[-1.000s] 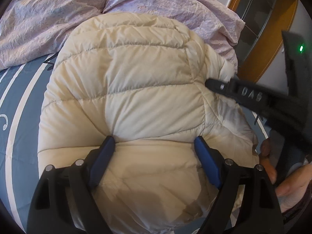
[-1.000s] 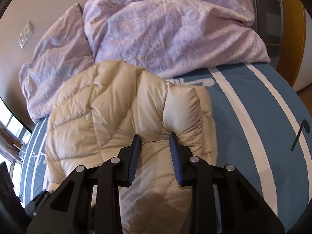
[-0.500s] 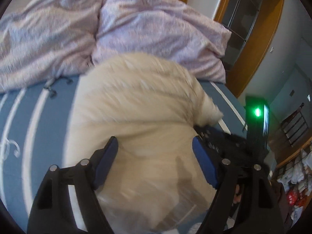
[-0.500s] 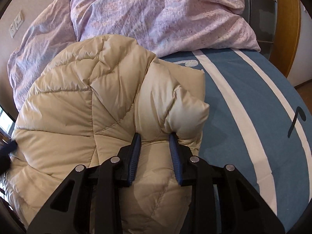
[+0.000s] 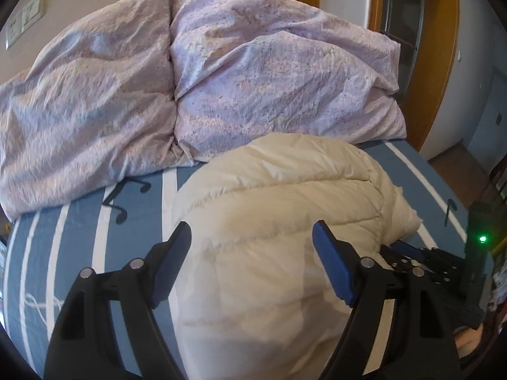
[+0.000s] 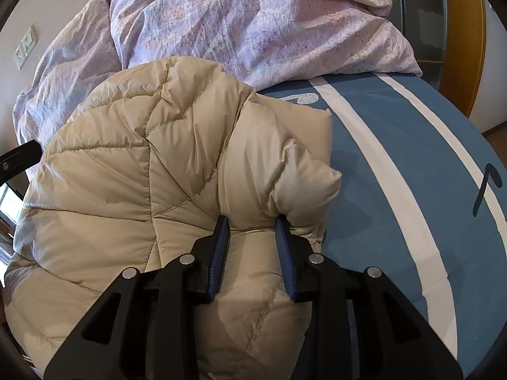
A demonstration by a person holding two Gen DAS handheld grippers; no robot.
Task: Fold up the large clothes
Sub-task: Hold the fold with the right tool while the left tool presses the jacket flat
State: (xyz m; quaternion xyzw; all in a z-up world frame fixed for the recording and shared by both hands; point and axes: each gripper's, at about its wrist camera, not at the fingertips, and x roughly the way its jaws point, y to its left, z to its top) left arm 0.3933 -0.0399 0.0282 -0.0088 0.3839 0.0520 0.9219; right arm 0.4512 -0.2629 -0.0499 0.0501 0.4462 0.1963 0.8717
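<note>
A cream quilted puffer jacket (image 5: 285, 190) lies bunched on the blue striped bed. My left gripper (image 5: 252, 226) hovers over its near part with the jaws wide apart; the pads do not press the fabric. At the jacket's right edge my right gripper (image 6: 251, 221) is shut on a thick puffy fold of the jacket (image 6: 126, 174), which bulges out past the pads. In the left wrist view the right gripper (image 5: 412, 259) shows at the jacket's right side, a green light glowing on it. A black piece of the left gripper (image 6: 19, 158) pokes in at the right wrist view's left edge.
The bed sheet (image 5: 79, 237) (image 6: 396, 158) is blue with white stripes and music notes. A crumpled lilac duvet (image 5: 253, 79) (image 6: 253, 15) is heaped at the head of the bed. Wall sockets (image 5: 25, 22) are at upper left, and a wooden door frame (image 5: 443, 63) stands to the right. A hand (image 5: 469, 348) shows at bottom right.
The left gripper has lifted off the jacket and drawn back, so more of the bed and duvet shows. The right gripper has kept its grip on the fold.
</note>
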